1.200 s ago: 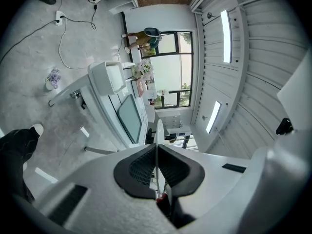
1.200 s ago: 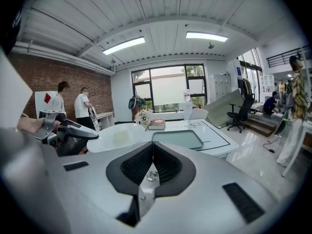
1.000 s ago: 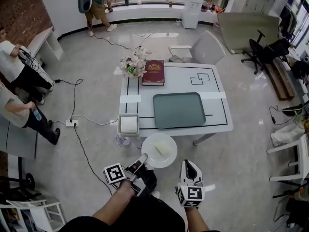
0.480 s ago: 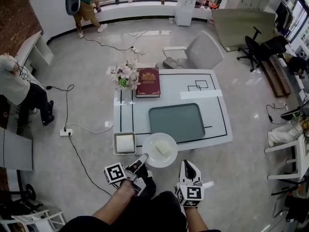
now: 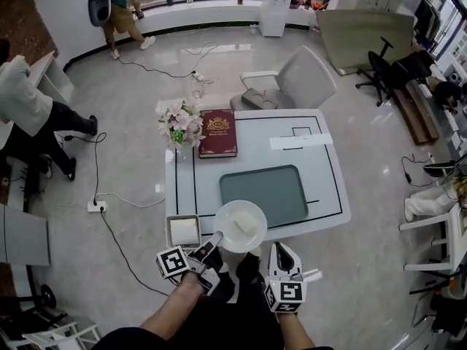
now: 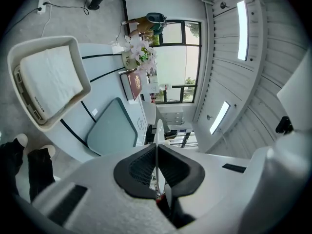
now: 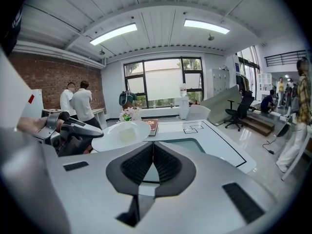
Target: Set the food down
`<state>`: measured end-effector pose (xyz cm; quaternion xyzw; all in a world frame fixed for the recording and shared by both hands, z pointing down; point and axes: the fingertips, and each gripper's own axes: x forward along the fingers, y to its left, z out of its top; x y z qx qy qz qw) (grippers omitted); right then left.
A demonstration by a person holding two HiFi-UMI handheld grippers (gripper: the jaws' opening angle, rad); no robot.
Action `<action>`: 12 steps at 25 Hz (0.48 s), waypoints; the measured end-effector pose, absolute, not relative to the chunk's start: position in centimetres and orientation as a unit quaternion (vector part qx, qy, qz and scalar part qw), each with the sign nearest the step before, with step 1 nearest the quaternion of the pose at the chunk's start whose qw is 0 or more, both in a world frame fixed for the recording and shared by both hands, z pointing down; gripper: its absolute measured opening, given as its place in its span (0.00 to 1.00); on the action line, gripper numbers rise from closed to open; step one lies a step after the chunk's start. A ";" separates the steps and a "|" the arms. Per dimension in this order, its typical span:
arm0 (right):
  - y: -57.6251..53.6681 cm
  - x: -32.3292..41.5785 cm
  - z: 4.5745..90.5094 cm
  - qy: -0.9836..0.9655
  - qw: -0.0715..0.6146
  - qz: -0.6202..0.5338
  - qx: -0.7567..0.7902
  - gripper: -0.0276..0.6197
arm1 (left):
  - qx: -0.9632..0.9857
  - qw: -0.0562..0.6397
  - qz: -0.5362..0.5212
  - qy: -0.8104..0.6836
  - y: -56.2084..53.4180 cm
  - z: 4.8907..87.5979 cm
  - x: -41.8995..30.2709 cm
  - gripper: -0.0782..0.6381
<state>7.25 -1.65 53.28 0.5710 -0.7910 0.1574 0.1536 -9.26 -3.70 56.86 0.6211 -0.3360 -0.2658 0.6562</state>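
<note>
Left gripper (image 5: 216, 237) is clamped on the near rim of a white plate (image 5: 226, 214). In the left gripper view the rim shows as a thin white edge pinched between the dark pads (image 6: 139, 167). The plate juts forward from the jaws over the near edge of the table (image 5: 321, 188). It is just right of the napkin holder (image 5: 184, 232), and its far side overlaps the near left corner of the green tray (image 5: 264, 195). A pale block of food (image 5: 246, 224) sits on it right of centre.

Right gripper (image 5: 283, 252) hangs beside it with its jaws closed on nothing.

The plate looks stiff, smooth and breakable. Held at one edge only, it will probably lever downward, and the loose food could slide if it tips. The rim is the only real purchase, so it should be kept level and lowered gently. A book (image 5: 217, 133) and flowers (image 5: 177, 125) stand at the table's far left.
</note>
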 end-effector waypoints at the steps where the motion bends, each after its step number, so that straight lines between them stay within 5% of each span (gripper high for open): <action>1: -2.2 7.3 53.4 -0.792 0.154 0.159 0.569 0.06 | 0.620 0.656 -0.266 -0.338 -4.2 56.9 -9.1 0.13; 12: -9.5 9.5 53.5 -0.816 0.148 0.159 0.536 0.06 | 0.598 0.657 -0.279 -0.364 -9.1 57.9 -6.4 0.13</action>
